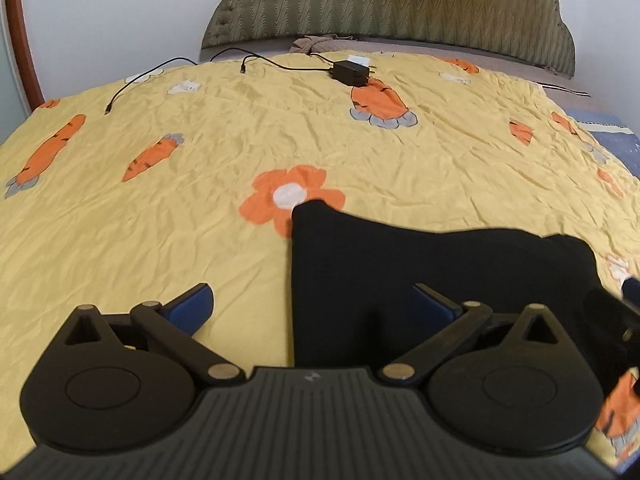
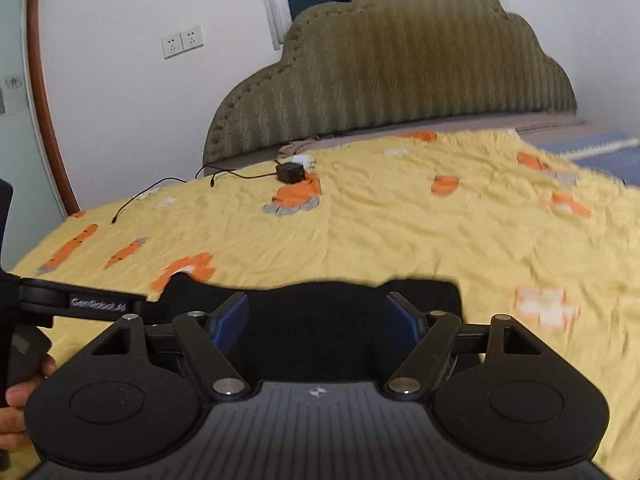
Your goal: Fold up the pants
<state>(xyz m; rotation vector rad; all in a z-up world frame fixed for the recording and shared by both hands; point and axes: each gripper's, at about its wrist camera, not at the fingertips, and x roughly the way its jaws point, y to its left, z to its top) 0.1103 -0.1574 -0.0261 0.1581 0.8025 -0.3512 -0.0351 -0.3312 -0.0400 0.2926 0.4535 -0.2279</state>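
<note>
Black pants (image 1: 400,264), seemingly folded flat

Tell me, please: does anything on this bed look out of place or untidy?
Yes. A black charger with loose cables lies on the yellow bedspread near the headboard, far from the black pants. The bedspread is also wrinkled.

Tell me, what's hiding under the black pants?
The yellow bedspread lies under the black pants. One corner covers part of the orange flower. Anything else beneath them is hidden.
</note>
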